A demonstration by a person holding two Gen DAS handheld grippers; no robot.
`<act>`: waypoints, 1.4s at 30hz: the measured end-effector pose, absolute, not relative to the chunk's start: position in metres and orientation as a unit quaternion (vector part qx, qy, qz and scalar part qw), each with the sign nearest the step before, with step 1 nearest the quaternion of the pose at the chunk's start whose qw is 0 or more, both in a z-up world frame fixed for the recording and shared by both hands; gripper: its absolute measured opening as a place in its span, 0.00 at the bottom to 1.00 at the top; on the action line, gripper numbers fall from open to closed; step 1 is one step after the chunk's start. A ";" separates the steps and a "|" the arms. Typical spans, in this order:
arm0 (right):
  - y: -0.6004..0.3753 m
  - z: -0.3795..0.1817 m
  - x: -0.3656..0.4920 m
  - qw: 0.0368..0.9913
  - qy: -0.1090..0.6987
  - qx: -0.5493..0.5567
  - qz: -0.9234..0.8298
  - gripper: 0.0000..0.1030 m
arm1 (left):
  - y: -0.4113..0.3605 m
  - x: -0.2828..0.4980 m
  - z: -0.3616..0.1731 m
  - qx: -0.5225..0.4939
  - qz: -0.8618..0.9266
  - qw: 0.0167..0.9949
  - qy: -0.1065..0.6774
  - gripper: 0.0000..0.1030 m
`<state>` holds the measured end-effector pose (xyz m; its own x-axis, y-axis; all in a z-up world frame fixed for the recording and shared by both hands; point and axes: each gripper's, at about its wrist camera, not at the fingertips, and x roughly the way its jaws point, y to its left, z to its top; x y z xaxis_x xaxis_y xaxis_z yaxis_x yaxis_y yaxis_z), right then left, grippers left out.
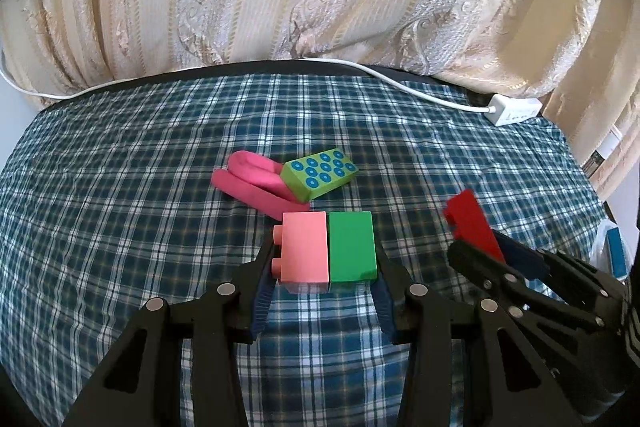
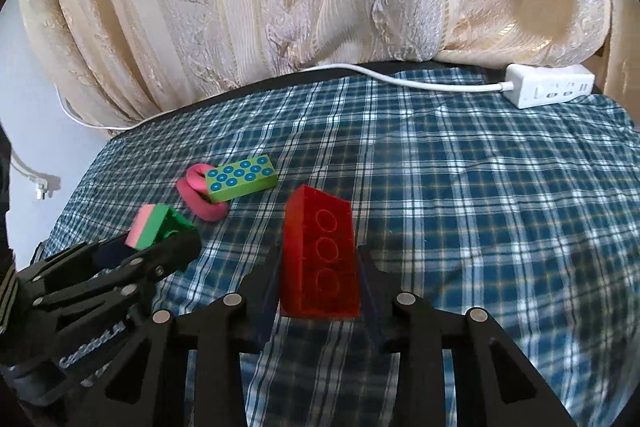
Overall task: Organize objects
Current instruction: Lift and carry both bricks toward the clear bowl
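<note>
Bricks: joined pink-and-green plastic brick pair (image 1: pixel 329 247) is clamped in left tongs (image 1: pixel 326 267), just before the spotted green block (image 1: pixel 319 174).
Red: red plastic brick (image 2: pixel 319 255) is clamped in right tongs (image 2: pixel 320 279).
Handling: probably light, stiff, smooth; hold flat sides.

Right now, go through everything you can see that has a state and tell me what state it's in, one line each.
Left gripper: shut on the joined blocks.
Pink and green joined blocks: held, lifted.
Right gripper: shut on the red block.
Red block: held, hollow underside toward camera.
Dotted green block: propped, tilted, on the pink ring.
Pink ring: lying on the cloth.
Power strip: nothing plugged in.
</note>
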<state>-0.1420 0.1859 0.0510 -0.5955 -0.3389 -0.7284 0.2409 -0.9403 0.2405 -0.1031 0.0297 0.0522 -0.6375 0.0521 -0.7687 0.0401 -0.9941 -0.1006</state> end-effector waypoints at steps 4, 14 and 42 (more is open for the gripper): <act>0.193 0.057 -0.129 0.153 -0.067 0.413 -0.895 0.37 | 0.035 -0.100 0.056 -0.421 0.905 0.012 -0.051 0.43; 0.212 0.073 -0.095 0.134 -0.079 0.391 -0.907 0.37 | 0.054 -0.088 0.063 -0.410 0.910 0.040 -0.039 0.43; 0.293 0.101 -0.006 0.041 -0.141 0.335 -0.931 0.37 | 0.110 -0.046 0.084 -0.381 0.915 0.130 0.002 0.43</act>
<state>-0.0061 0.2927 0.1007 -0.7727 -0.1708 -0.6113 -0.0179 -0.9569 0.2900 -0.0460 0.1105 0.0840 -0.6754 0.2362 -0.6986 -0.2396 -0.9662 -0.0951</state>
